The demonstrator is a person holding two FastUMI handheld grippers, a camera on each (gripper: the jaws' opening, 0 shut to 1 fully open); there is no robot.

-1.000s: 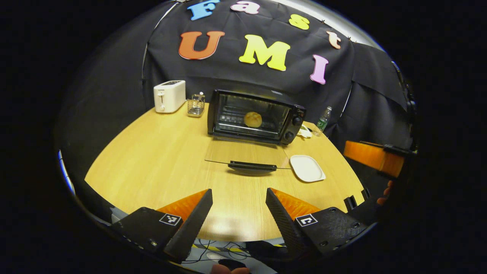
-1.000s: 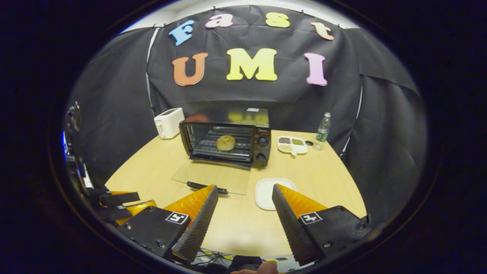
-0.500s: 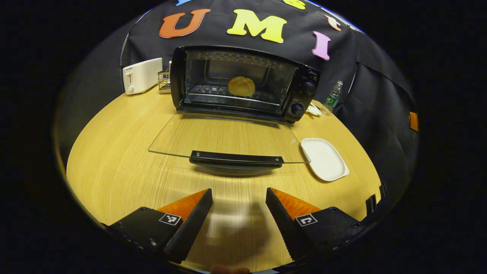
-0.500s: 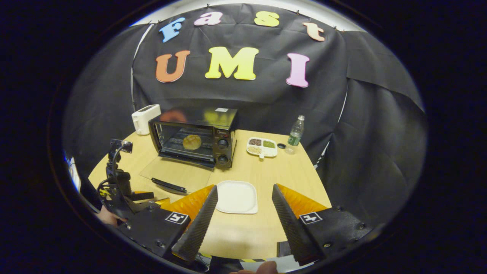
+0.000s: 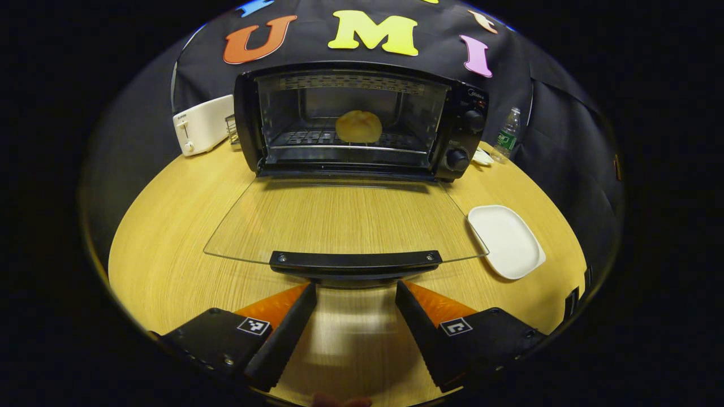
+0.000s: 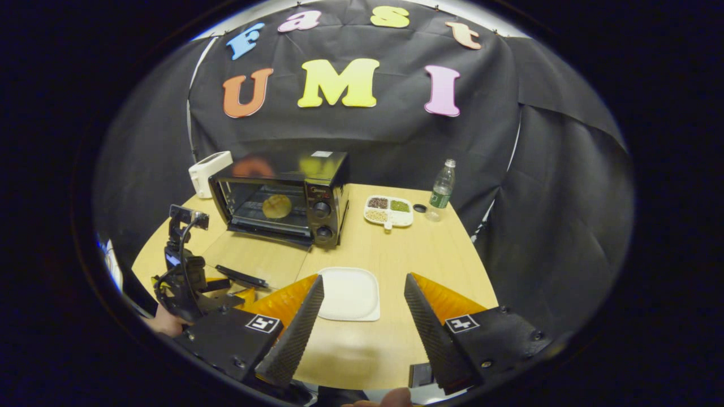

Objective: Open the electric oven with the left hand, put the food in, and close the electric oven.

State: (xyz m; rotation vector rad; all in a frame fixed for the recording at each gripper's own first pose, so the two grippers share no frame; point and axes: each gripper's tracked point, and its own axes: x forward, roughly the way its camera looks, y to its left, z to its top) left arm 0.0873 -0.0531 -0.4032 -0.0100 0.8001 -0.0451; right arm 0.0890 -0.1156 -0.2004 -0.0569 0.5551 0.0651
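The round wooden desk (image 5: 169, 226) is carrying everything in the booth. The electric oven (image 5: 362, 121) is sitting toward the back of it with its cavity open, and its glass door (image 5: 345, 217) is lying flat, folded down toward the camera. The food (image 5: 358, 125), a round bread roll, is resting on the rack inside the oven, about in the middle. In the right gripper view the oven (image 6: 283, 198) is standing left of centre with the roll (image 6: 276, 206) showing inside.

A white toaster (image 5: 201, 124) is standing just to the left of the oven. A white square plate (image 5: 506, 242) is lying bare on the desk to the right of the door. A plastic bottle (image 6: 442, 183) is standing near the back wall, with a small divided dish (image 6: 388, 210) of grains between it and the oven.

The left tool (image 5: 355, 294) is hovering just in front of the door handle (image 5: 354, 260), its fingers spread and touching nothing. The right tool (image 6: 362, 288) is hanging above the near edge of the desk, in front of the plate (image 6: 349, 294), fingers likewise spread and gripping nothing.
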